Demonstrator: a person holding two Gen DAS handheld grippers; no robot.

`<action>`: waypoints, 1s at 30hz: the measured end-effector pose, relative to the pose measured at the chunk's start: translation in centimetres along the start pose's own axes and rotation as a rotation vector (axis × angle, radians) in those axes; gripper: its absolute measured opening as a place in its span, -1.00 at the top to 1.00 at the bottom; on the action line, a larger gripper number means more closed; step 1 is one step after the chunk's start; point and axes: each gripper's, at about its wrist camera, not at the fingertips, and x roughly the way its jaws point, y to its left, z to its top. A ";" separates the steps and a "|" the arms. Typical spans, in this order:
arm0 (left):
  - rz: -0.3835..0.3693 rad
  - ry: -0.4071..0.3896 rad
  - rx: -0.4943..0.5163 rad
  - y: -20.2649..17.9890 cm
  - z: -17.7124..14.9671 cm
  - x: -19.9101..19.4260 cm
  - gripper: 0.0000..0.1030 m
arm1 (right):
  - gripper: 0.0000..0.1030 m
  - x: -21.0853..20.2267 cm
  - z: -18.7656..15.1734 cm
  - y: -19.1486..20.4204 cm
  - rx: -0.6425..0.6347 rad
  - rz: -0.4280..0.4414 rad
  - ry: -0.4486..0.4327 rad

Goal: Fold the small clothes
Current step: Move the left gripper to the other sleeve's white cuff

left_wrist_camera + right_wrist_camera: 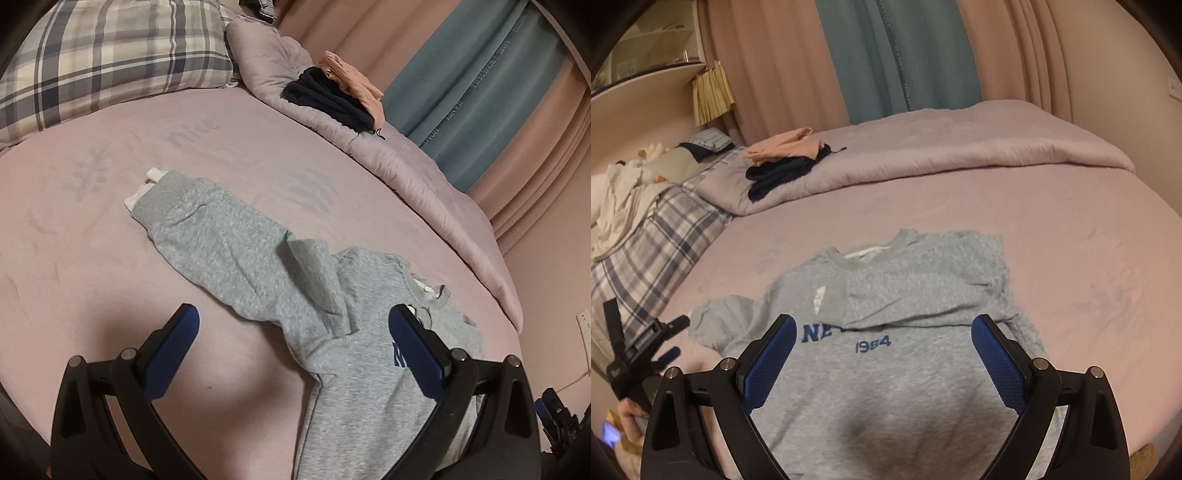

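Ahead and left of the left tool, a plaid pillow point(110, 62) lies on the pink sheet point(92, 236). Ahead and right, a folded duvet point(388, 158) runs along the far edge, with curtains point(480, 92) behind it. From the right tool, a shelf point(646, 74) sits far left, a fringed cloth point(713, 92) hanging beside it, and a wall socket point(1174, 88) shows far right.

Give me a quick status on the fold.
Left gripper and right gripper open, empty. Grey sweatshirt flat, one sleeve folded across. Nothing blocking.
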 end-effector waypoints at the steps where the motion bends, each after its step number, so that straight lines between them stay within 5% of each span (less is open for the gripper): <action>1: -0.003 0.001 -0.002 0.0 0.0 0.0 -0.99 | -0.85 -0.1 -0.1 0.1 -0.004 -0.007 -0.002; 30: 0.036 0.028 -0.123 2.8 0.6 0.9 -0.99 | -0.85 0.9 -0.6 -0.1 0.019 0.005 0.032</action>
